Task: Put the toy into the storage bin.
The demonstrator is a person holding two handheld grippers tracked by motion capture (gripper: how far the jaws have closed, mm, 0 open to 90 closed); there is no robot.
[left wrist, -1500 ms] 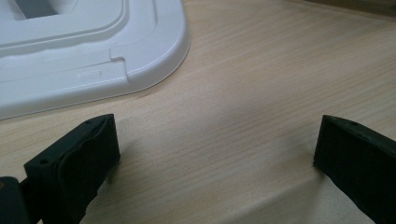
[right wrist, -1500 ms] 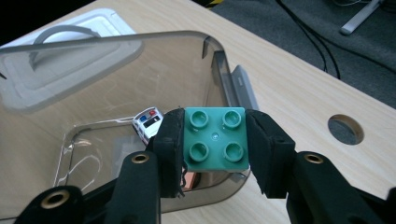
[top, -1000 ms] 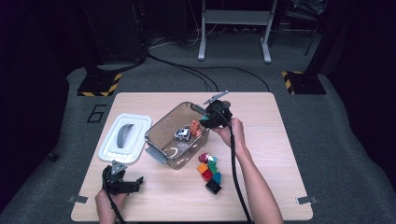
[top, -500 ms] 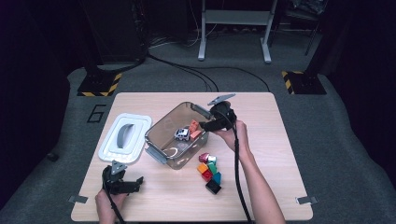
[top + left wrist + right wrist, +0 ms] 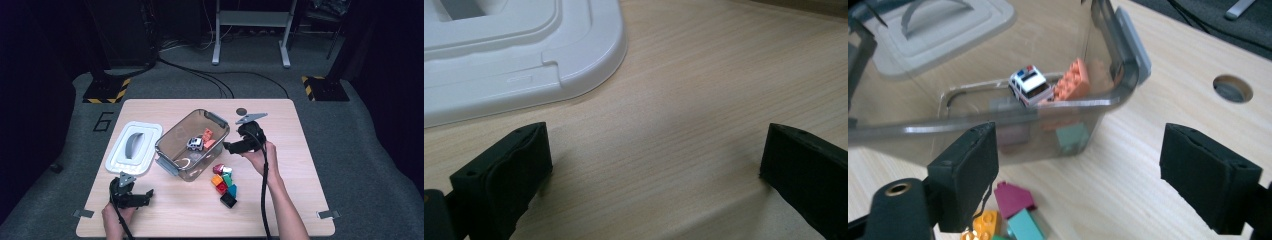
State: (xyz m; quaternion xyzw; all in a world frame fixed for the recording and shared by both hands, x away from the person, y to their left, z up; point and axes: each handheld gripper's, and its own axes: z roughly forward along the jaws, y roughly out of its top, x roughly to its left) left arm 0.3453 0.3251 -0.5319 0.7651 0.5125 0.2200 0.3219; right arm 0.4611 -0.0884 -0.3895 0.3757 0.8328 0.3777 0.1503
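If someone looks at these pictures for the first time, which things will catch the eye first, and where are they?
The eye goes first to the clear plastic bin at the middle of the table, with a small white toy car and an orange brick inside. Next, the heap of coloured blocks lies on the wood just in front of the bin, near the open right gripper. The white lid lies flat to the left of the bin.

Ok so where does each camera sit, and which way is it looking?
High view: above the person's side, looking forward and down at the table; both forearms show.
Left gripper view: on the left hand-held gripper, low over the table, facing the lid.
Right gripper view: on the right hand-held gripper, facing the bin.
Shared: bin, lid, blocks.
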